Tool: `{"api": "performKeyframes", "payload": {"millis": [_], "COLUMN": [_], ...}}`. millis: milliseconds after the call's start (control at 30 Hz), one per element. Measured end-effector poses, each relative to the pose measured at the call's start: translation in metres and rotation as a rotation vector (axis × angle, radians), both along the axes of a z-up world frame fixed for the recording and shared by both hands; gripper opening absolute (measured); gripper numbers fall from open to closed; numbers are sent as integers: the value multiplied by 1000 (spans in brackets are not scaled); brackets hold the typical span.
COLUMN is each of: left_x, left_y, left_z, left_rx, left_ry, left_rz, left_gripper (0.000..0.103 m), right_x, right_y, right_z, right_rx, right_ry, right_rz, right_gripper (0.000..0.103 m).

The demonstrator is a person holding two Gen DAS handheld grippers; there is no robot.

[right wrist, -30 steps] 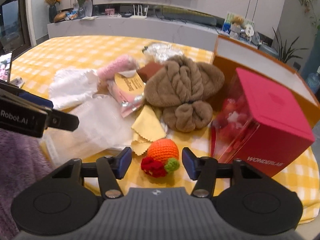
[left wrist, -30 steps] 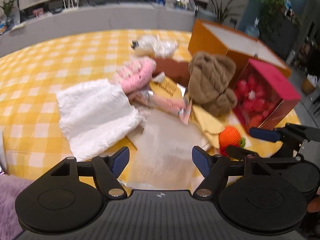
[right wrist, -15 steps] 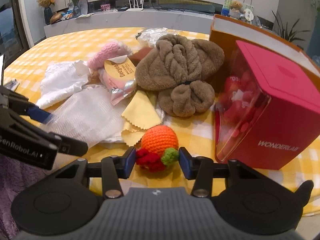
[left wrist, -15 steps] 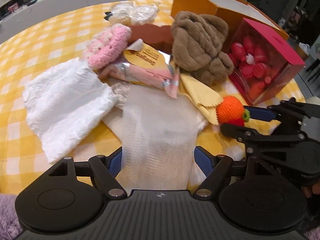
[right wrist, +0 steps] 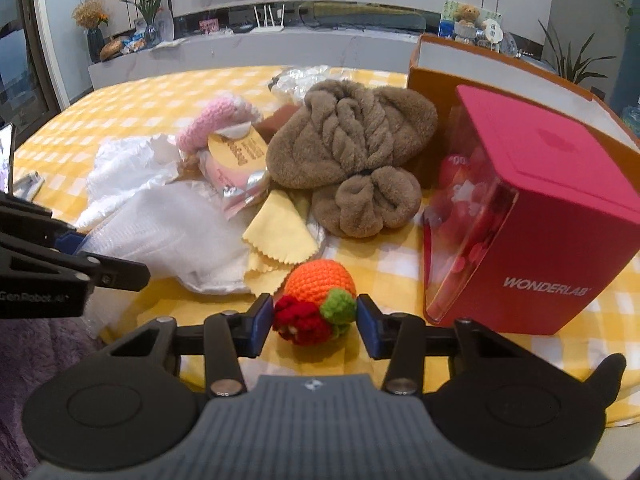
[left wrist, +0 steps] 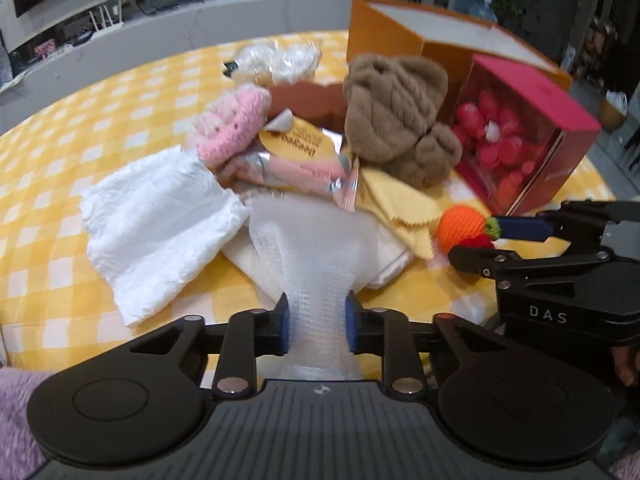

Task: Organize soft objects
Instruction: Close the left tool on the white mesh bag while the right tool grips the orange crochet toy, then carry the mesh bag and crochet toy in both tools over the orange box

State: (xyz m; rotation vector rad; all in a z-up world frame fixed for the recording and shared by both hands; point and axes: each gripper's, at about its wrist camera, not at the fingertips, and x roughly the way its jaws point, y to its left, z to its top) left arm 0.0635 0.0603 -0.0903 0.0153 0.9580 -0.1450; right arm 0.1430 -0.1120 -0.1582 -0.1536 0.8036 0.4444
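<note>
Clamping my left tool (left wrist: 316, 322) on gauze cloth (left wrist: 316, 248); my right tool (right wrist: 314, 322) is bracketing the crochet orange (right wrist: 320, 282), jaws parted. Everything is lying unsorted on the counter (right wrist: 132, 96).

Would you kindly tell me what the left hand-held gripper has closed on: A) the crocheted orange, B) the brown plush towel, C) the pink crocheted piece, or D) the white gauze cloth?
D: the left hand-held gripper has its blue pads pressed against the bunched near end of the white gauze cloth; the crocheted orange sits between the right hand-held gripper pads, not yet pinched.
</note>
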Motion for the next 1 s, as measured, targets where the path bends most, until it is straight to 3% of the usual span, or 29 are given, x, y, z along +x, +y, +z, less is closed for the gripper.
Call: {"api": "performKeyframes", "payload": {"millis": [33,233,567,833,1000], "left_x": [-2,-15,-27,-9,17], "left_y": [1,-2,-15,-38,-61], "left_z": [2,19,73,106,124], "left_rx": [-12,-47,-70,-98,-122], "left_ry": [-9,-76,-221,-288,-337], "left_rz": [5,29,28,-37,-93], "left_gripper": [15,5,4,4,4], "right_x": [-1,-9,-27,-25,-12], "right_y": [-1,-6,-20,-38,-53], "right_z": [2,17,57,98,129], "right_rx": [5,44,116,151,93], "right_ry": [-6,-52,-141,-208,-281], "right_rz": [0,9,12,15,14], "right_gripper": [44,42,42,42,42]}}
